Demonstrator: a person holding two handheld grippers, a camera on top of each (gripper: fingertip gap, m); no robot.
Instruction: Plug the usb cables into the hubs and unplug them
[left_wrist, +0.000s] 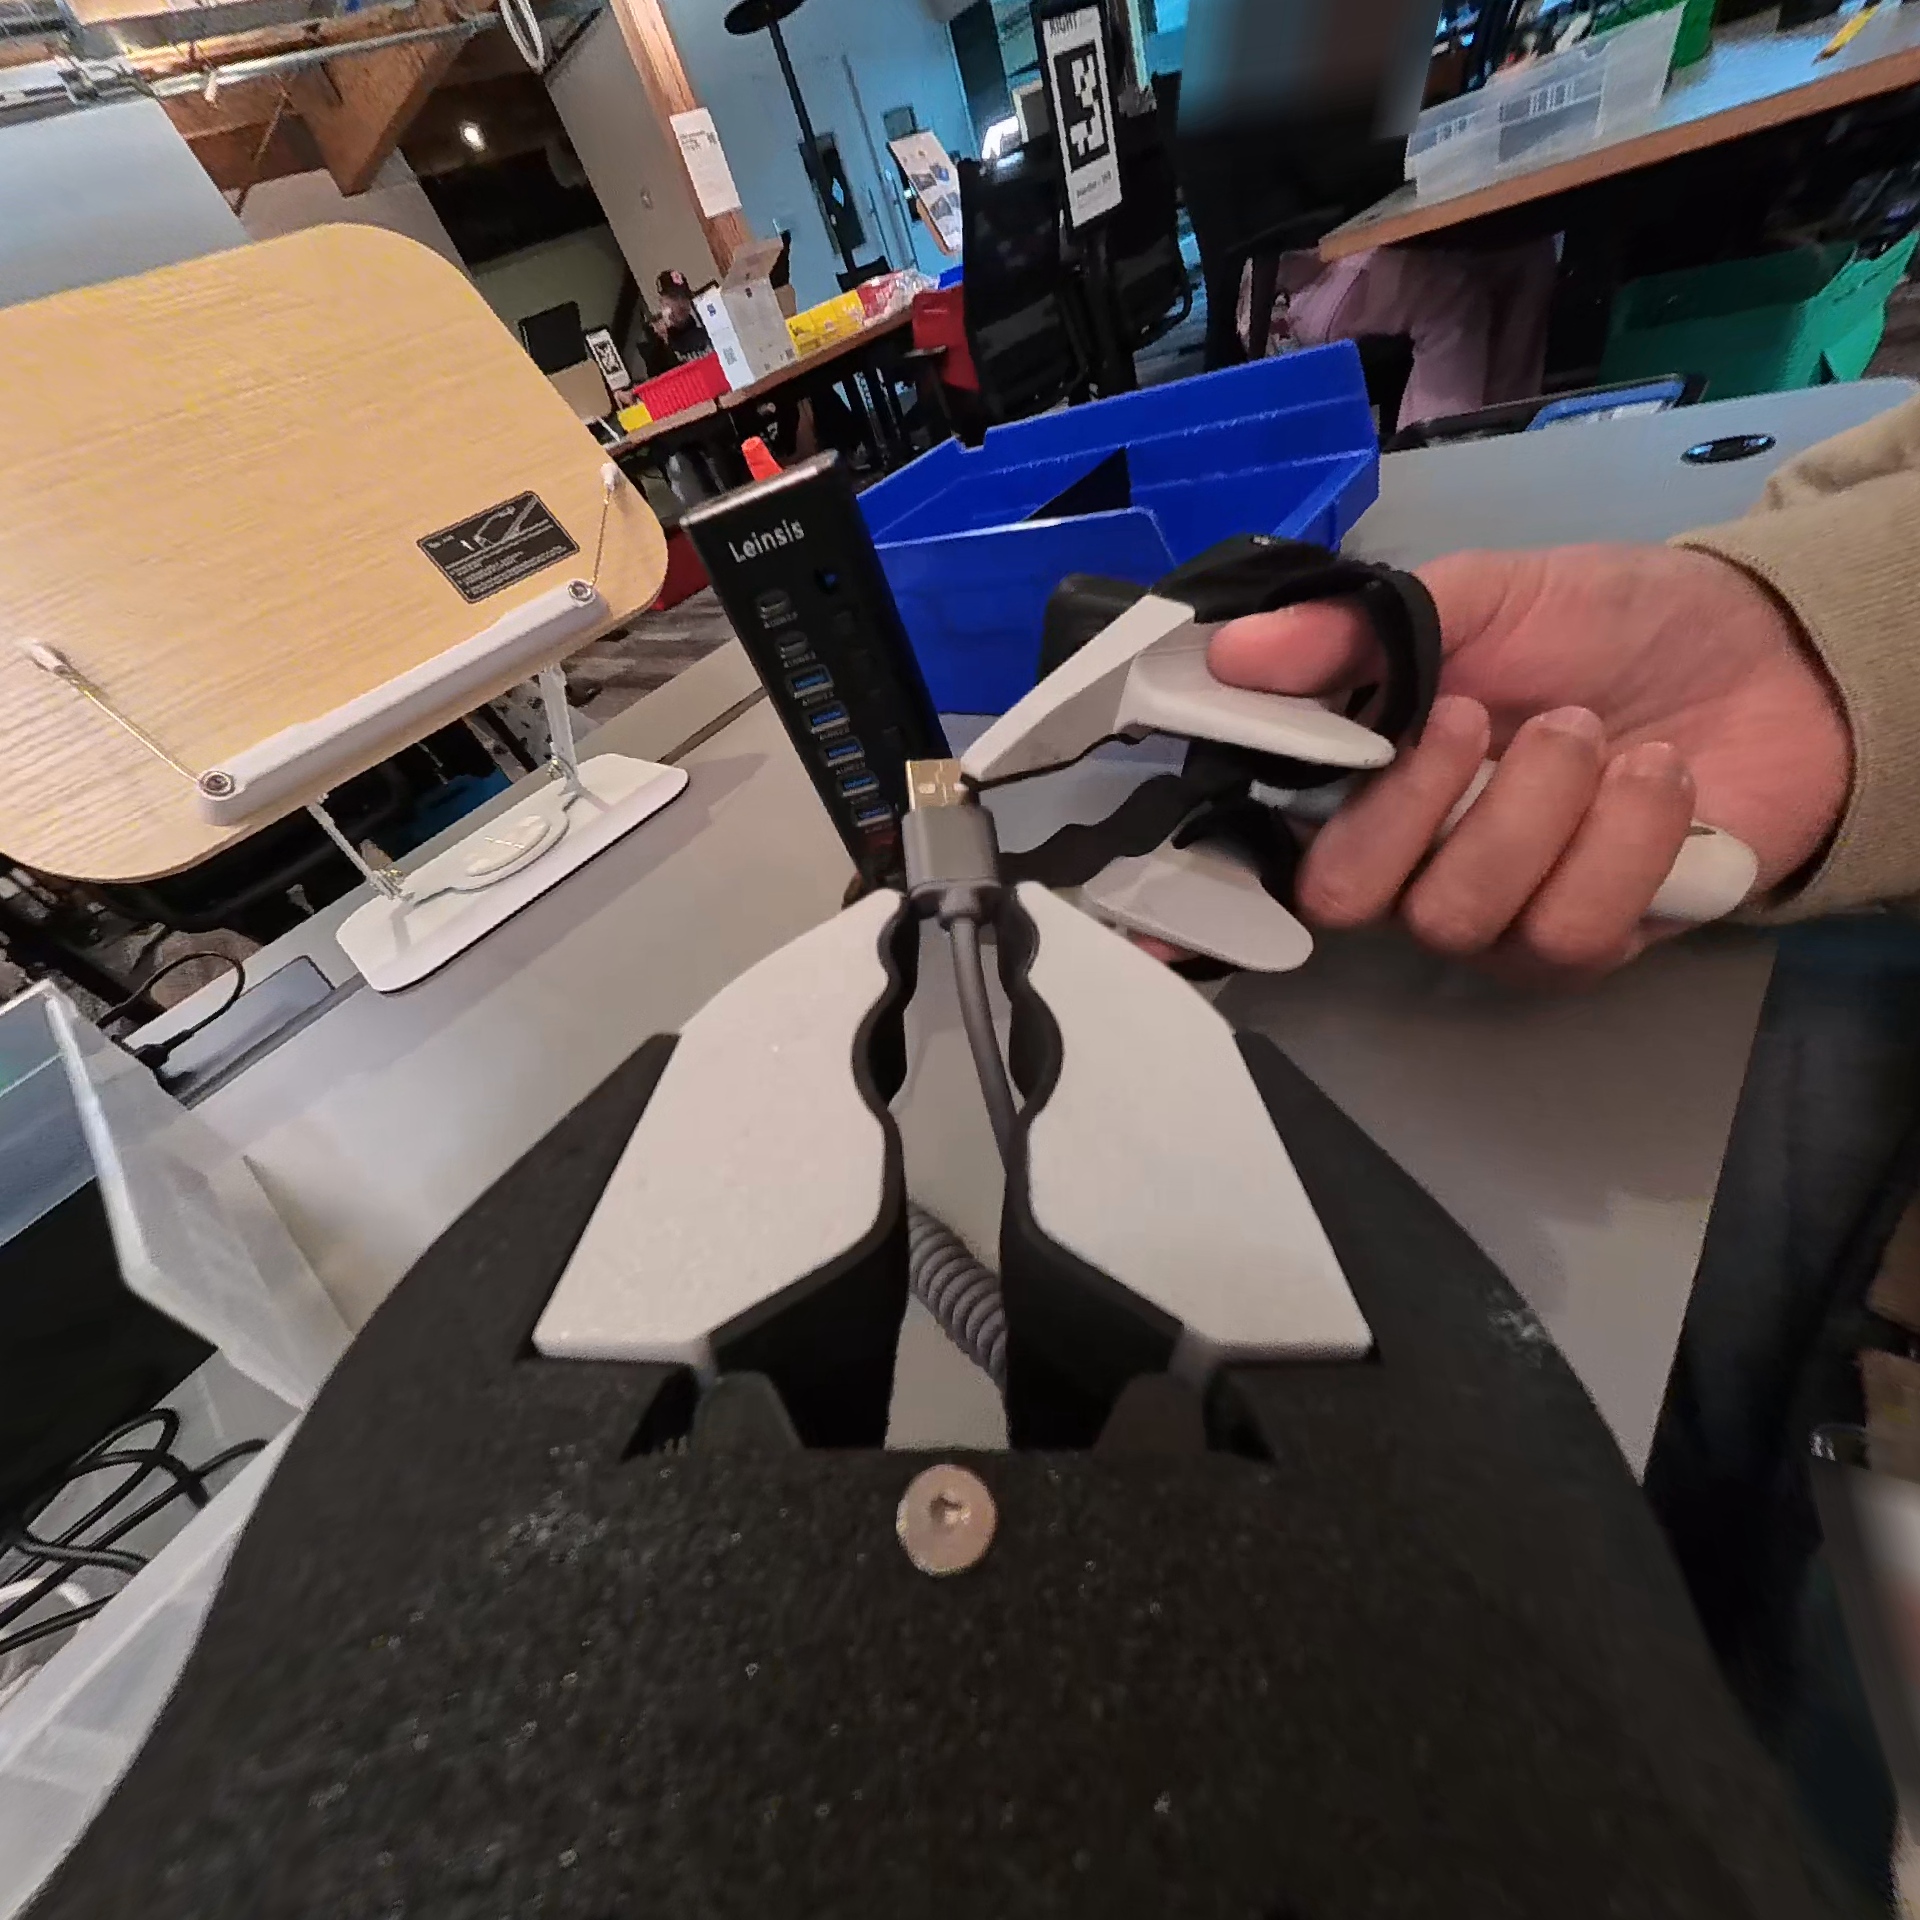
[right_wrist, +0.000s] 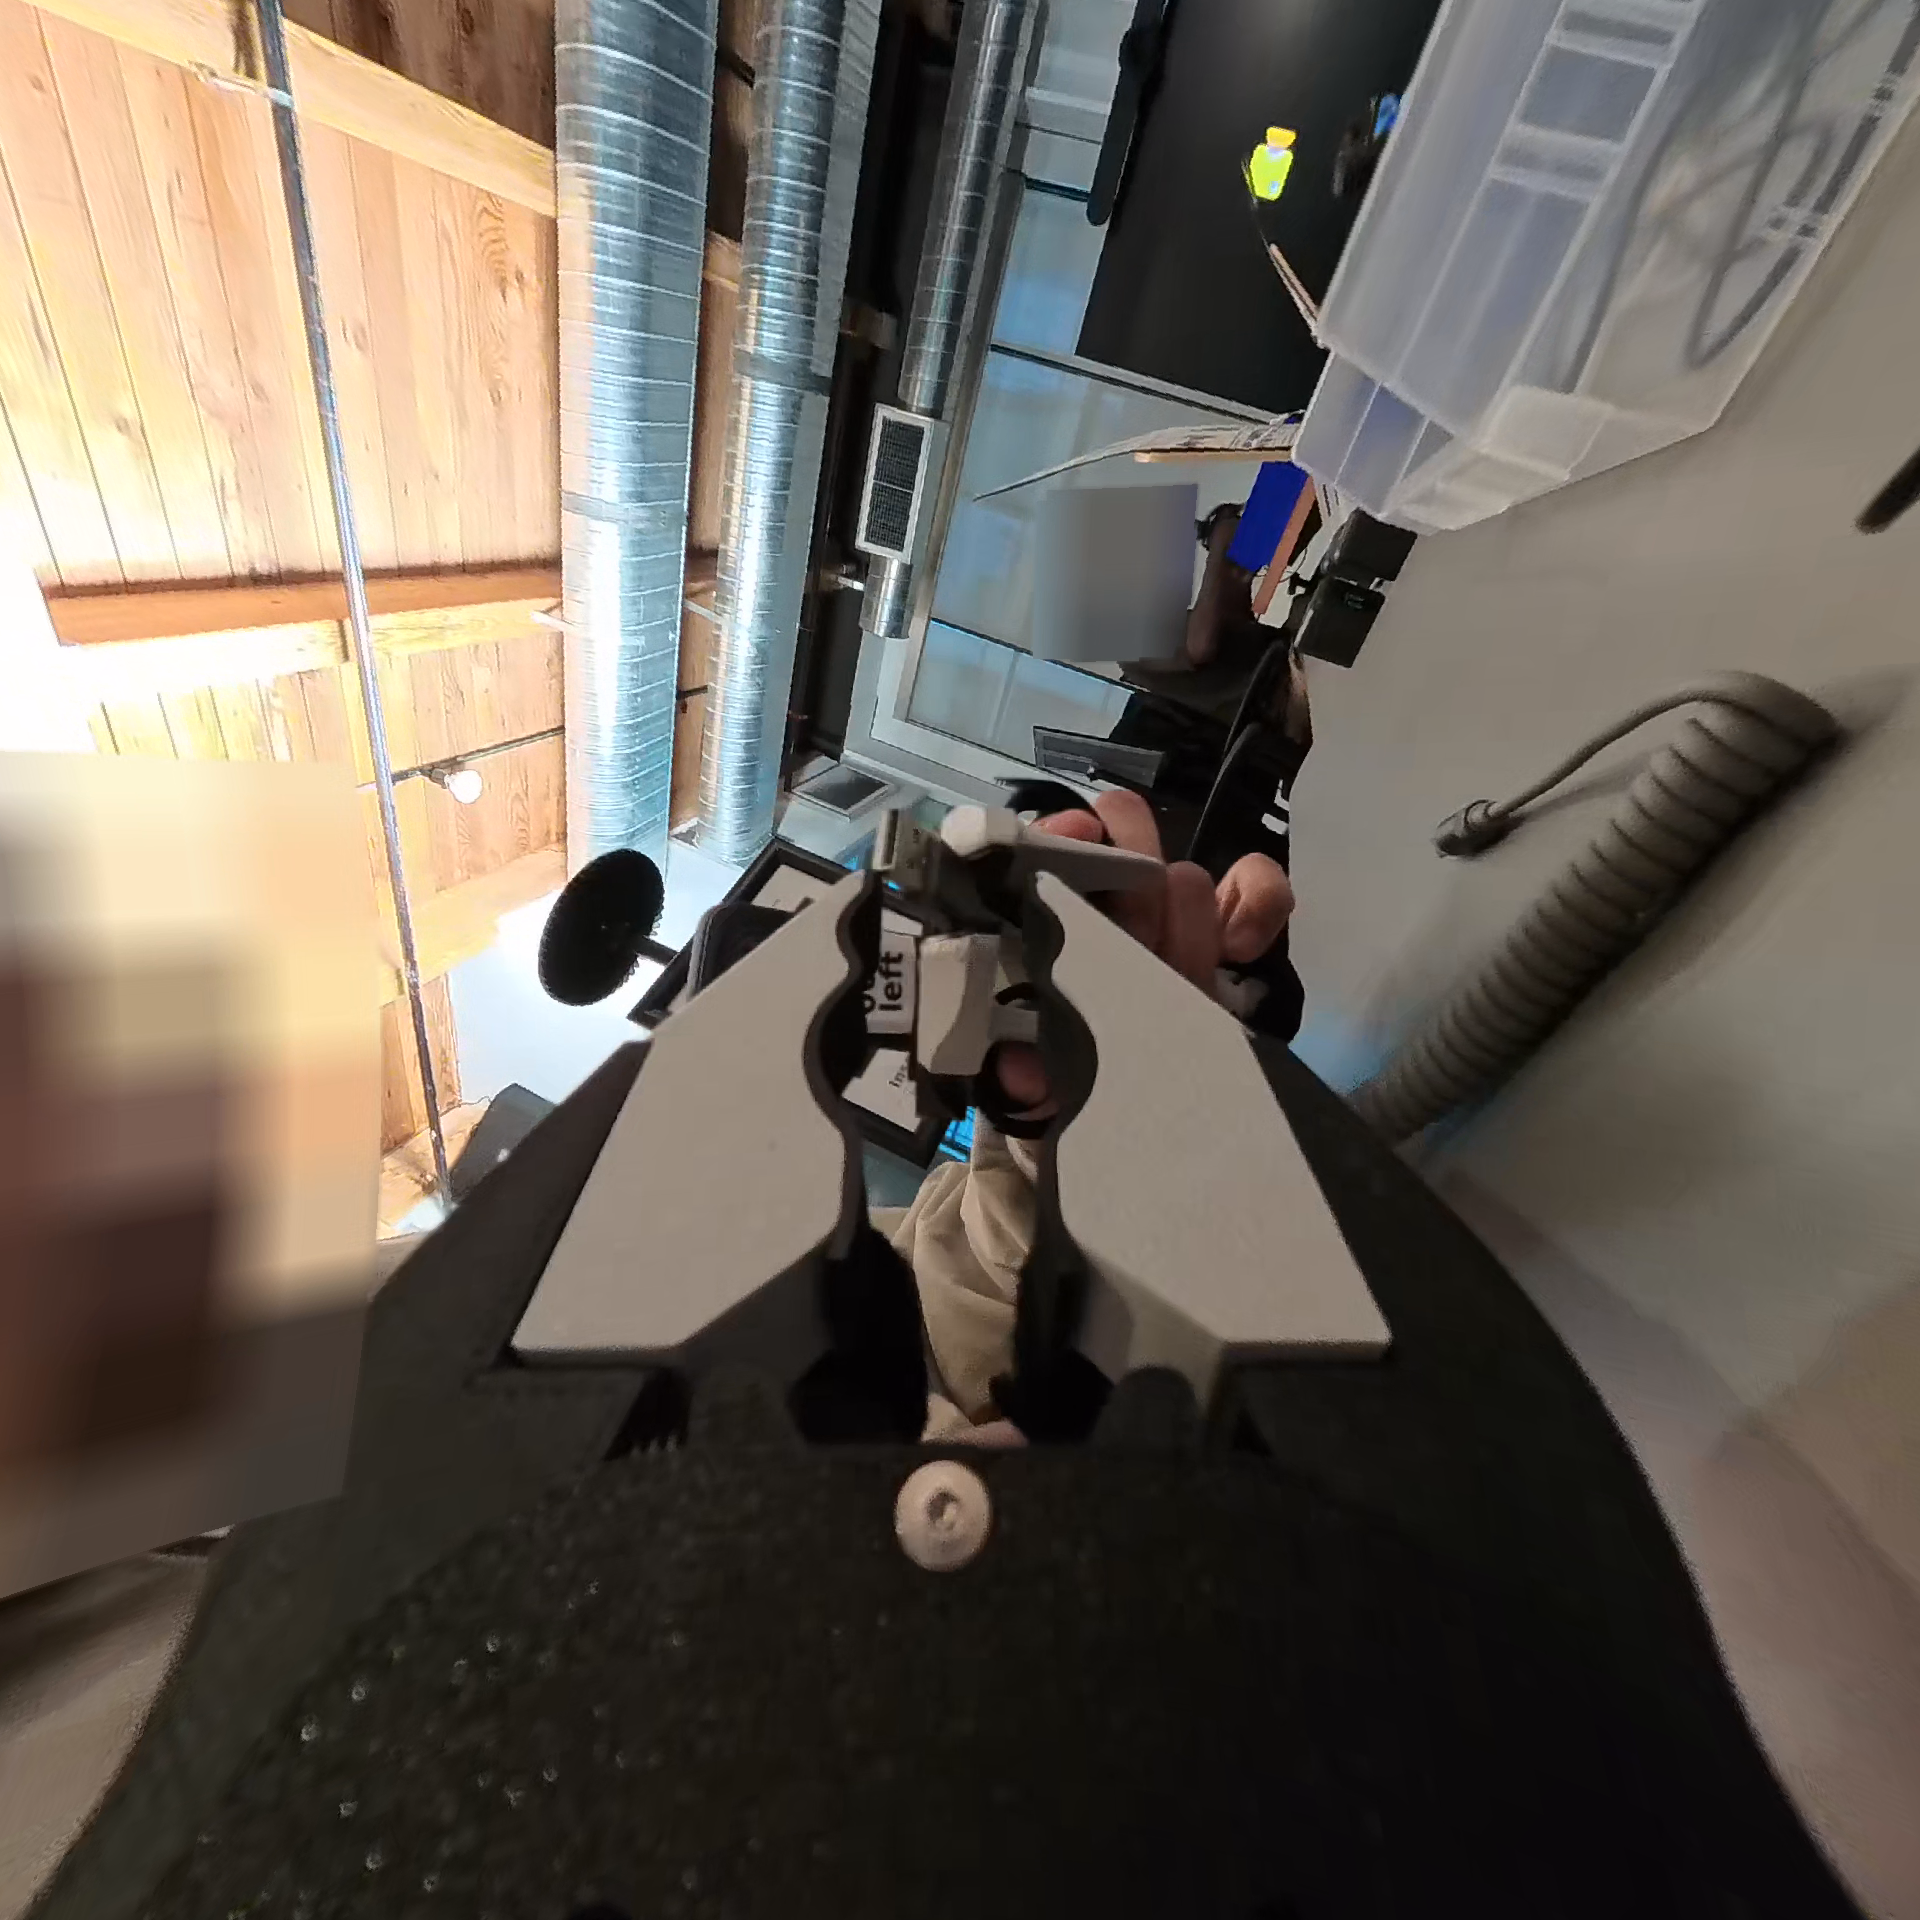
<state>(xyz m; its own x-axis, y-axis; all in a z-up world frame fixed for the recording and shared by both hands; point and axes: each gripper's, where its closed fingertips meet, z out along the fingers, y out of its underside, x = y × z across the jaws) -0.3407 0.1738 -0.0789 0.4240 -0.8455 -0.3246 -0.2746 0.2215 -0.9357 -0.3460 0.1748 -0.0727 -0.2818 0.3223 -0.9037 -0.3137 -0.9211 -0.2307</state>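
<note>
Open-plan lab/workshop in a converted industrial space: timber plank ceiling (right_wrist: 208, 343) with exposed spiral ducts (right_wrist: 629, 416) overhead. Long worktables (left_wrist: 1621, 156) loaded with boxes and coloured parts bins, plus a blue bin (left_wrist: 1122, 540) and clear storage tubs (right_wrist: 1621, 249) on the near grey desk (left_wrist: 644, 987). Fiducial marker sign (left_wrist: 1081, 104) on a stand, office chairs (left_wrist: 1018, 301) around.

I count two grippers (left_wrist: 957, 902), one grey USB cable (left_wrist: 948, 844), one black hub (left_wrist: 810, 655), one blue bin (left_wrist: 1122, 520) and one wooden stand (left_wrist: 281, 520).
</note>
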